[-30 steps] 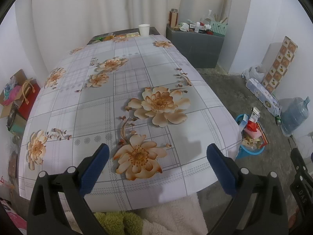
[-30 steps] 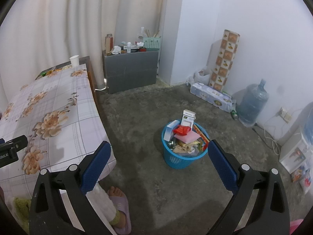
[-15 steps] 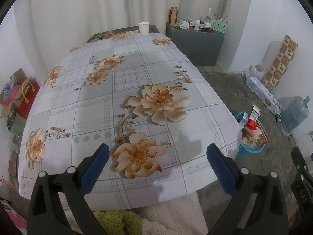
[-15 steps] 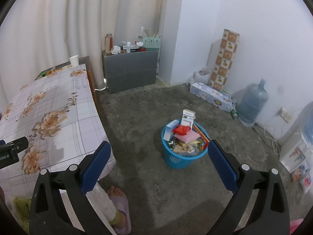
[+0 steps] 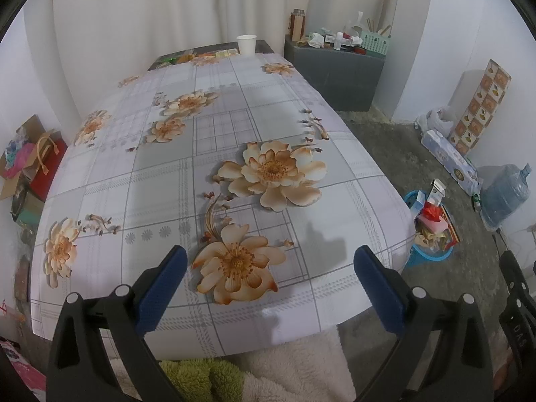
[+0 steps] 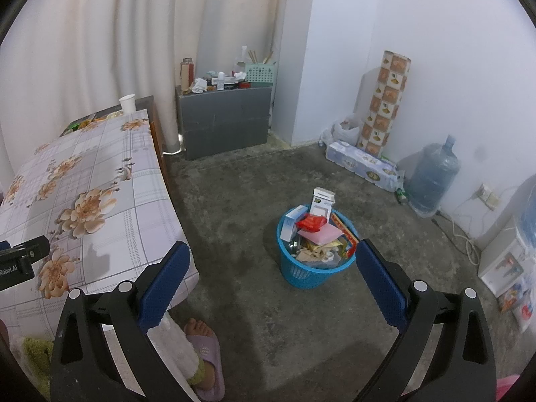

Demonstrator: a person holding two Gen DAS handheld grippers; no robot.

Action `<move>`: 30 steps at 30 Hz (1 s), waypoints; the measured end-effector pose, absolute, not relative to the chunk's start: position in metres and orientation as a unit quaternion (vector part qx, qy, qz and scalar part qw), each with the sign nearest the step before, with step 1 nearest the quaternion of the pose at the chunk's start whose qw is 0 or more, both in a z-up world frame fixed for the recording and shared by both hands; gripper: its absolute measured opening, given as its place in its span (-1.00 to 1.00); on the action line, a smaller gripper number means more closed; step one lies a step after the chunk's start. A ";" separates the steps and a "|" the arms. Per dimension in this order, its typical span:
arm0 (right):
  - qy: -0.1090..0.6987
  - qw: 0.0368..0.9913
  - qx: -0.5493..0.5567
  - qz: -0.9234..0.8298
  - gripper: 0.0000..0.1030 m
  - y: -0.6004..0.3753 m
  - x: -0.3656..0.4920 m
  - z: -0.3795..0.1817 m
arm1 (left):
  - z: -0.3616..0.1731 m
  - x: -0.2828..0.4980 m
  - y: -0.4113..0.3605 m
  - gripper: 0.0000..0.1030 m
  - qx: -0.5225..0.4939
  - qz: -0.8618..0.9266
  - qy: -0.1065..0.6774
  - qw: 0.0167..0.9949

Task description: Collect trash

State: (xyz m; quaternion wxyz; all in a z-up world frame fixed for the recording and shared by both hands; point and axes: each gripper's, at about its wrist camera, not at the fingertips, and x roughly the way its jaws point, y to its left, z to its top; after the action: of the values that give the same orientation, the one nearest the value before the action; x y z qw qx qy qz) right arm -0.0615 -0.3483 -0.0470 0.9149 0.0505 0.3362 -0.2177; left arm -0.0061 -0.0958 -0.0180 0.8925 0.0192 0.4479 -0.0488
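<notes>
A blue trash basket [image 6: 294, 269] stands on the concrete floor, heaped with boxes, a red wrapper and papers. It also shows in the left wrist view [image 5: 415, 258], right of the table. My right gripper [image 6: 269, 259] is open and empty, held above the floor just short of the basket. My left gripper [image 5: 269, 261] is open and empty over the near end of the table with the flowered cloth [image 5: 160, 181]. A white paper cup [image 5: 246, 44] and small wrappers [image 5: 187, 57] sit at the table's far end.
A grey cabinet [image 6: 224, 117] with bottles and a green basket stands by the curtain. A water jug [image 6: 432, 181], a pack of rolls [image 6: 361, 164] and a patterned roll [image 6: 385, 104] line the right wall. My slippered foot [image 6: 204, 351] is near the table edge.
The left wrist view has shifted slightly, the table sliding a little in frame. The right gripper and basket have not visibly moved.
</notes>
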 end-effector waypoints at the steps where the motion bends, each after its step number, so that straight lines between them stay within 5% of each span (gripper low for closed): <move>1: 0.337 0.915 0.050 -0.217 0.85 -0.348 -0.061 -0.047 | -0.018 -0.007 -0.096 0.90 0.019 -0.049 0.448 0.892; 30: 0.337 0.915 0.050 -0.217 0.85 -0.347 -0.062 -0.046 | -0.017 -0.003 -0.095 0.90 0.019 -0.049 0.449 0.892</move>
State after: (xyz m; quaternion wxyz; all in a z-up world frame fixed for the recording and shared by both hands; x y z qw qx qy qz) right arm -0.0617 -0.3469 -0.0458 0.9148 0.0495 0.3368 -0.2174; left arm -0.0028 -0.0946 -0.0173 0.8917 0.0190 0.4495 -0.0495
